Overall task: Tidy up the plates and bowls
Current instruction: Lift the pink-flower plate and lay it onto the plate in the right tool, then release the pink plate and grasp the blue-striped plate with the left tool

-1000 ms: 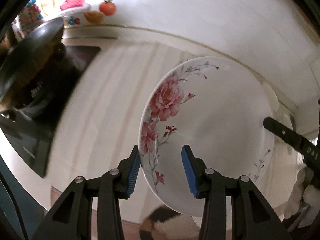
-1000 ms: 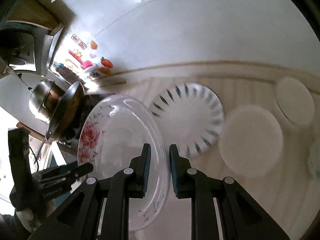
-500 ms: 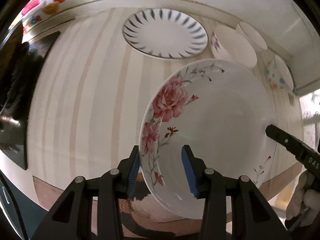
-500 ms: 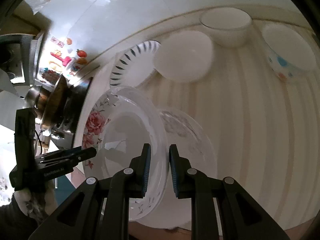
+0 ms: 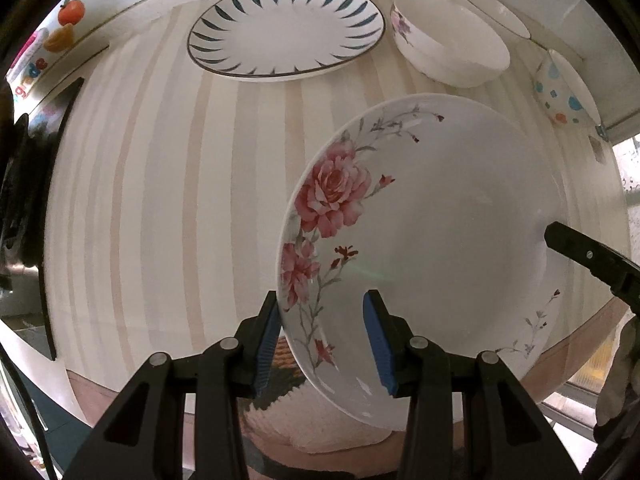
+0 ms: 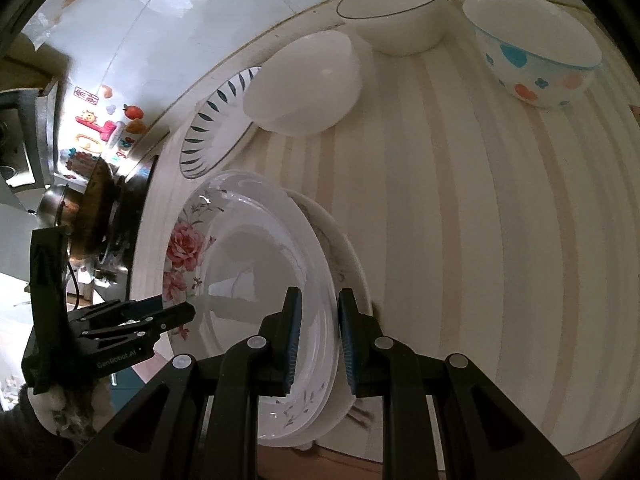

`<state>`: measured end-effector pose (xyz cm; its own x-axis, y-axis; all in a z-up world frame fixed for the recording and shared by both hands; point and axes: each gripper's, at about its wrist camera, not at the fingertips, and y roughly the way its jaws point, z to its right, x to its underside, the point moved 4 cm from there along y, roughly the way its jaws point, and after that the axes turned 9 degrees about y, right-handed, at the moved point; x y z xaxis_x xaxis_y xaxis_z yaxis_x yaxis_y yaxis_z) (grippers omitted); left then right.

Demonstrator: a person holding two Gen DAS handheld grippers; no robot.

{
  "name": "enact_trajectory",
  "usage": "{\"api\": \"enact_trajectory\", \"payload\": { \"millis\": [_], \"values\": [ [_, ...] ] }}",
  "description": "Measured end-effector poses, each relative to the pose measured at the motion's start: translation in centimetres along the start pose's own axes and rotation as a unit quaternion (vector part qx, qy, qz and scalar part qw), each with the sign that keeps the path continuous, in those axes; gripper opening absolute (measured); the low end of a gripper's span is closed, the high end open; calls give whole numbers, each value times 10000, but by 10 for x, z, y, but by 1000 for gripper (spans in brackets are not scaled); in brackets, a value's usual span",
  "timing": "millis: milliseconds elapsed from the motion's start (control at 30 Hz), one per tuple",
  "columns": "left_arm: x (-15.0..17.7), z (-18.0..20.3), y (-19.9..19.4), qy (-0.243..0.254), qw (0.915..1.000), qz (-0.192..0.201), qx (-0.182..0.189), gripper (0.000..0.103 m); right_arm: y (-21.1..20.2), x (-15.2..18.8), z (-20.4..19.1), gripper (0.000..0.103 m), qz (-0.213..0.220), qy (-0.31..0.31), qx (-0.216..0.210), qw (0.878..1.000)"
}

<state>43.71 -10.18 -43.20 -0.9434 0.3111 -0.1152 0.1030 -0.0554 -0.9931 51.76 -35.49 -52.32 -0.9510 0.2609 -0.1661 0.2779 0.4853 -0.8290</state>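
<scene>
A white plate with pink flowers [image 5: 432,240] is held tilted over the striped counter. My left gripper [image 5: 324,340] straddles its near-left rim, with the fingers [image 5: 376,336] apart. My right gripper [image 6: 318,344] is shut on the opposite rim of the same plate [image 6: 256,280]; it also shows in the left wrist view [image 5: 580,256]. A second white plate [image 6: 348,264] lies on the counter just under the flowered one. A plate with a blue leaf pattern [image 5: 286,32] lies at the back.
Three bowls stand at the back: a white one with a flower print [image 5: 448,46], a white one with a dark rim [image 6: 394,12] and a dotted one [image 6: 536,52]. A pan and stove [image 6: 92,208] are at the left. The counter's front edge [image 5: 560,368] is close.
The flowered plate has come down with both grippers, from up in front of the wall to just above the second plate on the counter. Both cameras have tipped downward.
</scene>
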Motion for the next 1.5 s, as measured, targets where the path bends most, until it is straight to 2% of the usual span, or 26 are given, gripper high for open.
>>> {"api": "enact_trajectory", "payload": {
  "millis": [300, 533, 833, 1000, 1133, 1200, 1333, 1367, 1467, 1500],
  "values": [
    [4, 6, 3, 105, 9998, -22, -149, 39, 10, 0, 0, 21, -95, 0, 54, 9999],
    [-2, 3, 0, -119, 9999, -73, -39, 39, 13, 2, -1, 21, -265, 36, 165, 9995],
    [-1, -1, 1, -173, 9998, -62, -5, 39, 10, 9, -5, 21, -496, 84, 269, 9984],
    [6, -13, -4, -351, 9992, -46, 169, 39, 2, 11, 3, 21, -601, 272, 266, 9975],
    [8, -31, -24, -574, 9978, 113, 298, 39, -10, 11, 14, 21, -521, 632, -14, 9966],
    [3, -44, -39, -704, 9966, 274, 333, 39, -19, 8, 15, 21, -454, 749, -11, 9962],
    [-27, -85, -70, -1173, 9900, 681, 377, 39, -44, -16, -2, 21, -183, 735, -208, 9969],
    [-40, -97, -72, -1250, 9887, 734, 386, 39, -49, -28, -14, 23, -103, 635, -264, 9976],
    [-75, -128, -71, -1454, 9855, 856, 196, 39, -50, -70, -49, 49, 73, 329, -252, 9991],
    [-86, -137, -67, -1522, 9845, 857, 173, 39, -48, -83, -59, 49, 136, 254, -212, 9994]
  ]
}}
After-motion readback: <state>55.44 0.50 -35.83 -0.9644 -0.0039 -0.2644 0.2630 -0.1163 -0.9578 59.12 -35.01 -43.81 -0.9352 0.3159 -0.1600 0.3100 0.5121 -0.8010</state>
